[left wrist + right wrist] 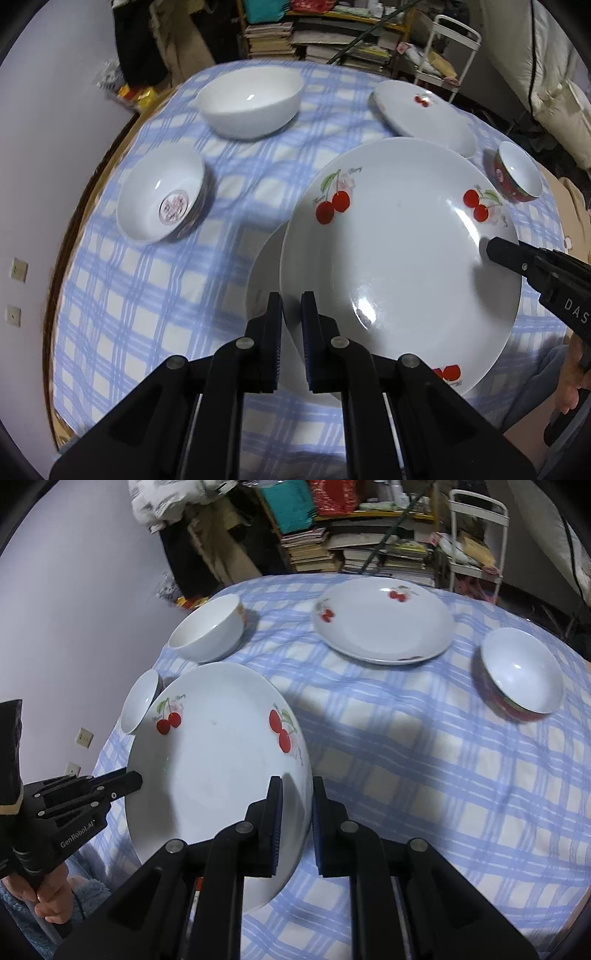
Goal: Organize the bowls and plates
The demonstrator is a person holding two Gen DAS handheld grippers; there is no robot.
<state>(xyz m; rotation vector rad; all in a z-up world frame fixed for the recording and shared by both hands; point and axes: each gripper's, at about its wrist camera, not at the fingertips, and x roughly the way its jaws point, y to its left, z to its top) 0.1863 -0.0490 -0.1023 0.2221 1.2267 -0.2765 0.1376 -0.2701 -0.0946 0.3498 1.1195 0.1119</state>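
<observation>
Gripping opposite rims, left gripper and right gripper hold cherry plate.

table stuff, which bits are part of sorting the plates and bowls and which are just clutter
Part of the job:
- held cherry plate
- second cherry plate
- large white bowl
- bowl with printed base
- red-sided bowl

Just lying about:
- stacked books
- white cart

Checked tablecloth, bowls, seemingly two plates
</observation>
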